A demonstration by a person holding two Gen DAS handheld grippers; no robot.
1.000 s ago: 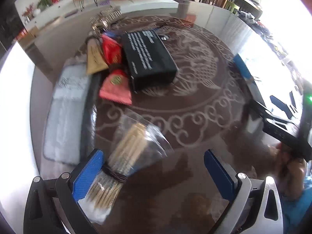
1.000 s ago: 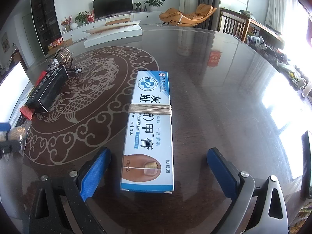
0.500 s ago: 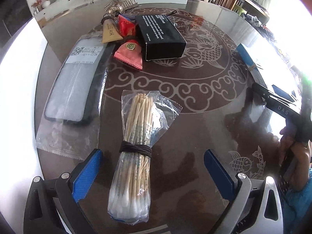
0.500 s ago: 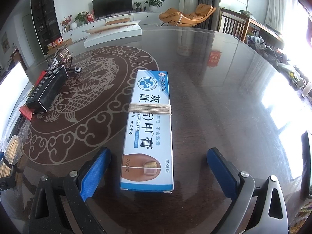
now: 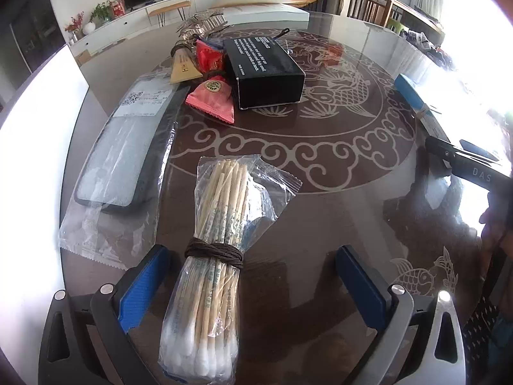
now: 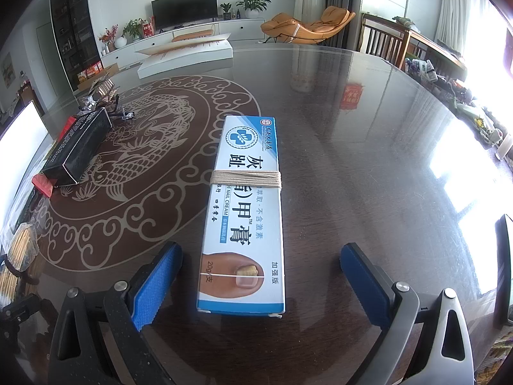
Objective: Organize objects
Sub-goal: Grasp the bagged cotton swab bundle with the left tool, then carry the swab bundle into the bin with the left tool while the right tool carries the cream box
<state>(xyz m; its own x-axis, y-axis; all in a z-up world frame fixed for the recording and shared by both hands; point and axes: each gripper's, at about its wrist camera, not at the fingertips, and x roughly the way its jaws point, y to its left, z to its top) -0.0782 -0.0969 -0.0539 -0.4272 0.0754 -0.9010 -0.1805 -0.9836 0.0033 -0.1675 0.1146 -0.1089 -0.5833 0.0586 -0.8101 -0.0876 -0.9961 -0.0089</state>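
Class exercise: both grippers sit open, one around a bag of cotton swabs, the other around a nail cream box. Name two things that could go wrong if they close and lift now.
1. The cotton swab bag is loose, crinkly plastic, off-centre between the left gripper's fingers; it may slip or sag.
2. The nail cream box is long, and the right gripper brackets only its near end, so it could tilt when lifted off the glossy table.

Blue-white box (image 6: 242, 224) — "NAIL CREAM", "20g", tan packet (image 5: 183, 69) — "HH", right claw's arm (image 5: 474, 168) — "DAS"

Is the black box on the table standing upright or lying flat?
Lying flat. The black box rests on a broad side on the table, its white-printed face upward and a short end toward the left wrist camera.
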